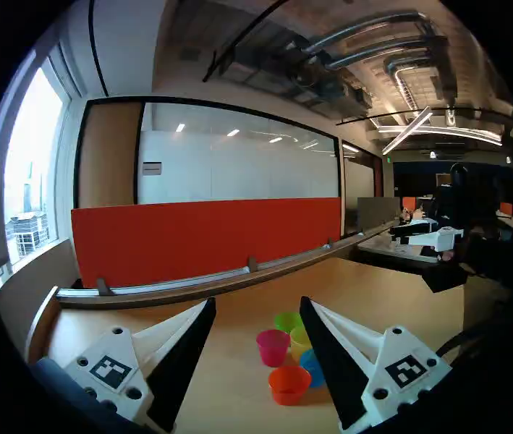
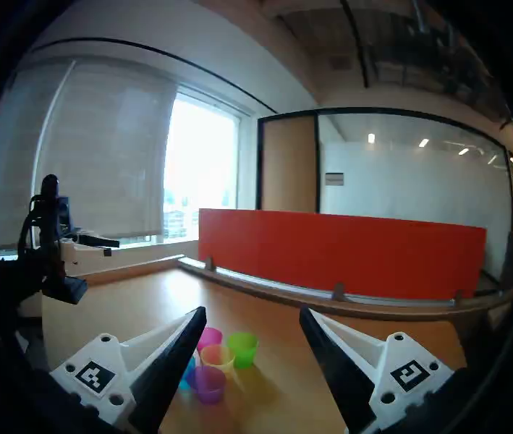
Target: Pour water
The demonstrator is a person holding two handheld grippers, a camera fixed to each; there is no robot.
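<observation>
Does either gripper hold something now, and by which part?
Nothing is held. The left gripper and the right gripper are both open, with the coloured cups standing untouched on the table.

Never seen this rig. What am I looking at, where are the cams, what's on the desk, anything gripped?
No robot arm: a person holds a two-finger gripper in each hand. Each picture comes from a fisheye camera riding on one gripper, looking forward along its fingers. The left gripper, in the left gripper view, is open with nothing between its fingers; so is the right gripper in the right gripper view. On the wooden table stands a cluster of cups: pink cup, orange cup, green cup, yellow cup, and a blue cup partly behind a finger. The right gripper view also shows a purple cup. A red partition runs along the table's far edge. Nothing is held.
</observation>
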